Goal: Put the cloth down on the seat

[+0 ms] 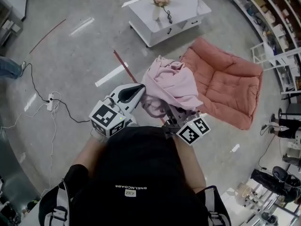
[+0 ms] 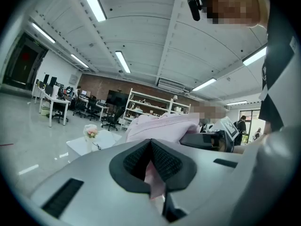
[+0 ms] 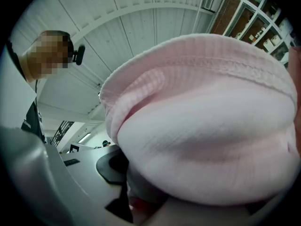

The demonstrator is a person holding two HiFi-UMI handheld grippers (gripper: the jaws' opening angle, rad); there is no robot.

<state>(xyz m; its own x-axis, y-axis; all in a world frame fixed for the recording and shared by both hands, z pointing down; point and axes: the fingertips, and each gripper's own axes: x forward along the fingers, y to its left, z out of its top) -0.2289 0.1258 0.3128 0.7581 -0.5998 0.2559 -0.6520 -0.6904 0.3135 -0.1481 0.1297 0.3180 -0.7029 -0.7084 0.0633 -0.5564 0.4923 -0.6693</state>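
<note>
Grey polished floor [image 1: 70, 55] spans the head view. On it, at 2 o'clock from the person, lies the seat [image 1: 230, 88], a salmon-pink quilted floor cushion with its back section raised; a white low table [image 1: 183, 8] stands at 12 o'clock. The cloth [image 1: 174, 84] is a pale pink, soft ribbed fabric, bunched into a loose heap with folds and a stitched hem. It is held up between the person and the seat, at 12 o'clock of both tongs. Its far side overlaps the seat's near-left edge in the head view; contact there cannot be determined. The left gripper [image 1: 139, 90] sits at the heap's 9 o'clock edge. In the left gripper view its jaws [image 2: 151, 160] are clenched on a thin fold of the cloth [image 2: 160, 126]. The right gripper [image 1: 171, 118] sits under the heap at 6 o'clock. In the right gripper view its jaws [image 3: 128, 182] are clenched into fabric, and the cloth [image 3: 202, 126] billows over them, filling the frame.
</note>
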